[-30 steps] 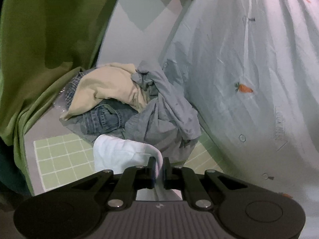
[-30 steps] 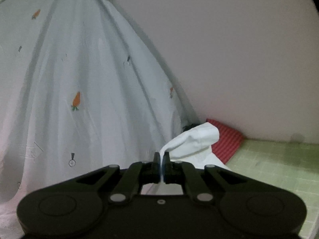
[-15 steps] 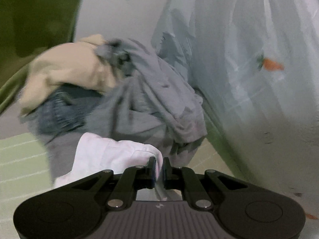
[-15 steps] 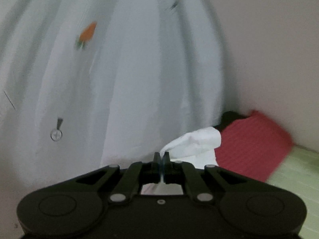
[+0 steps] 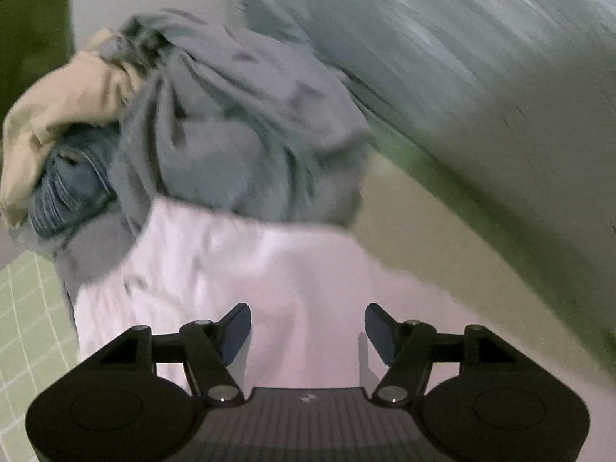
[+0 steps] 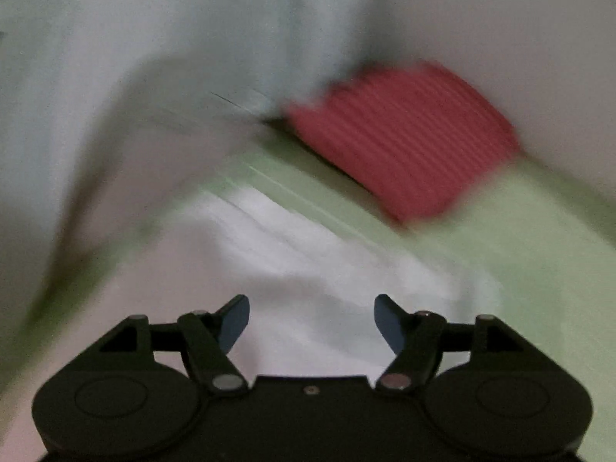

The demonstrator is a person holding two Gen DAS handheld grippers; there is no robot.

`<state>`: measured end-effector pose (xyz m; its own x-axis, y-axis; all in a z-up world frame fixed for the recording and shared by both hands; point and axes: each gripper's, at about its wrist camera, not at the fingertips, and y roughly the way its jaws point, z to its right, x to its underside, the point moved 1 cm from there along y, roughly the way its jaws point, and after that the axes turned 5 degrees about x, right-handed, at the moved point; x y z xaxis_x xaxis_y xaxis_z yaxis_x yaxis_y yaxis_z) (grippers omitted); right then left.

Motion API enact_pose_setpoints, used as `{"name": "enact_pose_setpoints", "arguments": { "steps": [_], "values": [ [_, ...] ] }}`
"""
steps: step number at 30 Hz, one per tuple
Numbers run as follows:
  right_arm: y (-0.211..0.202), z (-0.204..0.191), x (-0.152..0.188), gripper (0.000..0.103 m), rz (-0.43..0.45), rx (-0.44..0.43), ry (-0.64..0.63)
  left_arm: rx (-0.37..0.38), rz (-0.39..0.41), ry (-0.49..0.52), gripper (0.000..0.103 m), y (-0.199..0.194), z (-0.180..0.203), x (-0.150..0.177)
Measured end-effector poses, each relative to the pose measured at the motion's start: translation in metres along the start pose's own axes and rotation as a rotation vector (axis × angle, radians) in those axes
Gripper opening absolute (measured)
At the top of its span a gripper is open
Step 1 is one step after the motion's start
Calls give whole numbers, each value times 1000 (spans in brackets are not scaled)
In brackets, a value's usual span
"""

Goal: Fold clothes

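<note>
While both views are blurring, the left gripper (image 5: 308,327) is standing with jaws apart, having just been opening, nothing clamped; the white garment (image 5: 238,269) is lying beneath it, the clothes pile (image 5: 215,123) at 11 o'clock. The right gripper (image 6: 312,321), likewise just opened, is hovering over the same garment, a red cloth (image 6: 408,134) at 1 o'clock

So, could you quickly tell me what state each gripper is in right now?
Left gripper: open, just released the white garment.
Right gripper: open, just released the same garment.
</note>
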<state>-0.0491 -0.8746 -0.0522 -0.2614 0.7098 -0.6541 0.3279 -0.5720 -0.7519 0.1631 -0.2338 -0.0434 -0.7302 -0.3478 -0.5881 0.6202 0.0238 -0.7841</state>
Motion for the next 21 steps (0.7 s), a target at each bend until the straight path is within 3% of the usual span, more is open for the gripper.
{"name": "enact_pose_setpoints", "arguments": {
  "steps": [3,9,14,15,19,21],
  "values": [
    [3,21,16,71,-19,20,-11,17,-69,97,71,-3,19,28],
    [14,25,14,70,48,-5,-50,75,-204,239,77,3,57,80],
    [43,25,-2,63,26,-10,-45,55,-242,367,83,6,81,110],
    [48,25,-5,57,22,-16,-43,56,-251,368,85,6,84,113],
    [56,27,-16,4,-2,-19,-45,47,-271,391,93,11,90,123],
    [45,34,-24,2,16,-38,-10,46,-265,384,95,13,89,123]
  ]
}}
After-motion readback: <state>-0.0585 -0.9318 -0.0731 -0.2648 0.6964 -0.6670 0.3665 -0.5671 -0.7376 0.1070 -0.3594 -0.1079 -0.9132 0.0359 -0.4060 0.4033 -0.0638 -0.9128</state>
